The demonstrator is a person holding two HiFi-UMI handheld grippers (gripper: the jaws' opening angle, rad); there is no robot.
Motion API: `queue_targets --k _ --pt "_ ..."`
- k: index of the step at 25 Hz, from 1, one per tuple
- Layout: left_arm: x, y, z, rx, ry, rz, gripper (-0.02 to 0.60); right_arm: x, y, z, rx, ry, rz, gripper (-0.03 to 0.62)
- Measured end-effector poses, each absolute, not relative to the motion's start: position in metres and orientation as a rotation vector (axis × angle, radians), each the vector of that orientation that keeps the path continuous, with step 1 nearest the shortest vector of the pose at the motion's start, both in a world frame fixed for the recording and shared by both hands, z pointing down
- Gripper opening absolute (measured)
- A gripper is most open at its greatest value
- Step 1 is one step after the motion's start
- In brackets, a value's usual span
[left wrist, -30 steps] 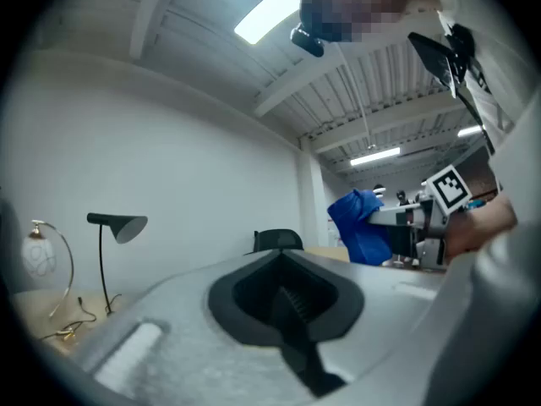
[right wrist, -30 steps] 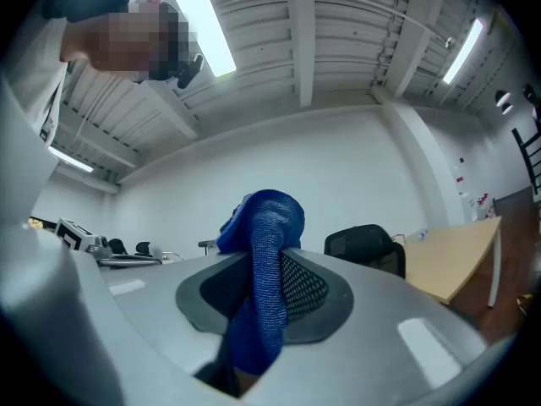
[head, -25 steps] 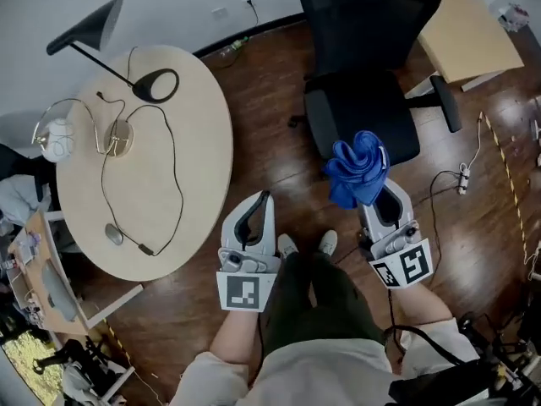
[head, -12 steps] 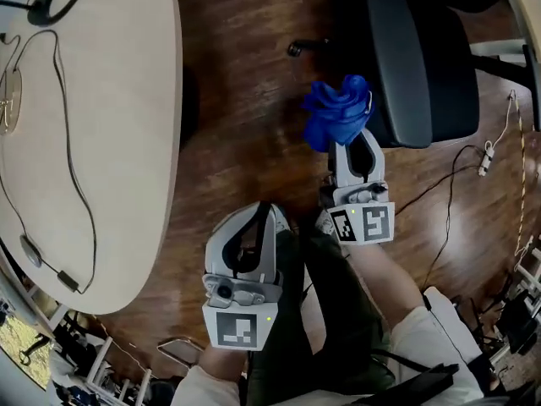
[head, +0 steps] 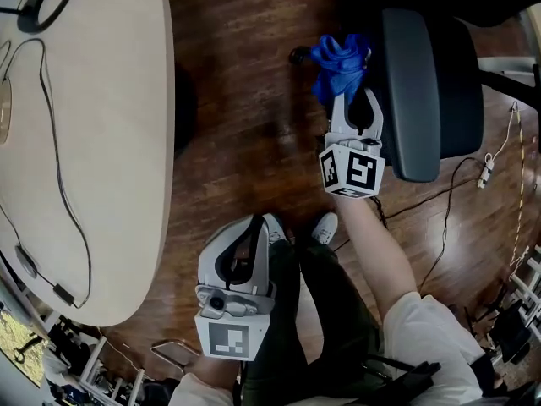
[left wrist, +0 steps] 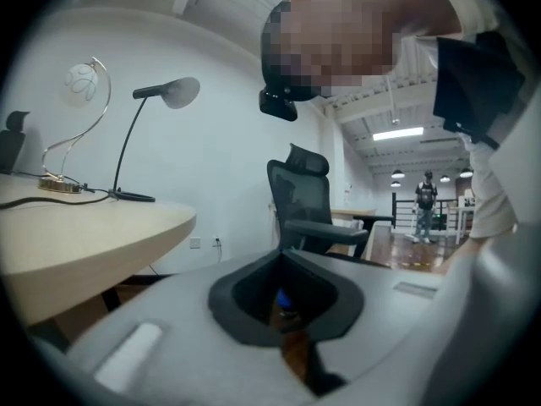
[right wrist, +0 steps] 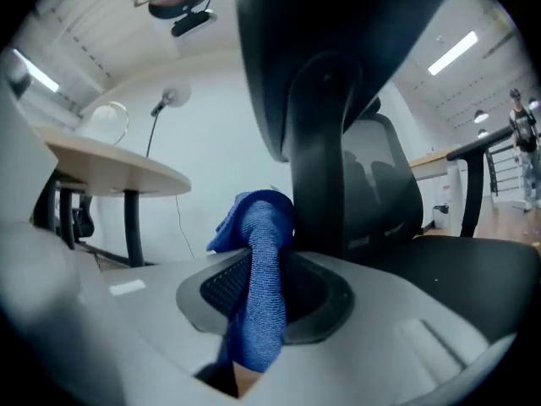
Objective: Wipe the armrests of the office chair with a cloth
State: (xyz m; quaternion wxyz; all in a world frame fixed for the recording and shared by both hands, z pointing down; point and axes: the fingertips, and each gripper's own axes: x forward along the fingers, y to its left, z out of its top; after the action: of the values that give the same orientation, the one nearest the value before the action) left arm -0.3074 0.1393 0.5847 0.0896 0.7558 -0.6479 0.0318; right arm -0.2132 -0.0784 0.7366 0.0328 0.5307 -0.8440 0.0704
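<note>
**Soft blue cloth pinched in the right fingers, close beside the chair's armrest**
The right gripper's fingers are clamped on a bunched fold of the cloth. It looks light, limp and likely to flop, so this mid-bunch hold suits it. Its loose end bulges just past the fingertips, beside the armrest; whether they touch is unclear. The left gripper's fingers sit together on nothing, well apart from the office chair.

The black office chair runs off the head view's top edge. The lower end of the blue woven cloth hides between the jaws of the right hand-held gripper; whether it touches the dark armrest is unclear.
</note>
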Motion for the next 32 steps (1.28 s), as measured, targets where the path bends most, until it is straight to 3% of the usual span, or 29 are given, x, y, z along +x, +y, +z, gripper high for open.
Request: queue_targets --k 4,7,10,14,19,24,28,32 --pt "-0.306 0.132 0.591 2.249 -1.930 0.097 0.000 -0.205 -0.084 0.825 1.607 -2.412 0.345 0.092" --pt "-0.307 0.130 0.591 2.256 -1.933 0.111 0.000 -0.213 -0.070 0.827 1.526 -2.440 0.363 0.091" --pt "-0.315 0.127 0.581 2.229 -1.976 0.109 0.000 -0.230 -0.020 0.756 1.424 -2.624 0.380 0.091" --pt "-0.320 0.112 0.539 2.203 -2.044 0.074 0.000 -0.226 0.063 0.582 1.303 -2.926 0.328 0.092" --pt "-0.293 0.088 0.478 2.276 -2.002 0.003 0.000 -0.180 0.061 0.453 1.236 -2.966 0.142 0.092" --pt "-0.264 0.077 0.460 2.292 -1.912 -0.048 0.000 -0.154 -0.053 0.475 1.097 -2.694 0.142 0.092" --pt "-0.258 0.073 0.434 2.277 -1.922 -0.091 0.000 -0.186 -0.145 0.528 0.898 -2.451 0.177 0.092" --pt "-0.260 0.081 0.428 2.259 -1.944 -0.061 0.000 -0.217 -0.162 0.576 0.698 -2.297 0.237 0.091"
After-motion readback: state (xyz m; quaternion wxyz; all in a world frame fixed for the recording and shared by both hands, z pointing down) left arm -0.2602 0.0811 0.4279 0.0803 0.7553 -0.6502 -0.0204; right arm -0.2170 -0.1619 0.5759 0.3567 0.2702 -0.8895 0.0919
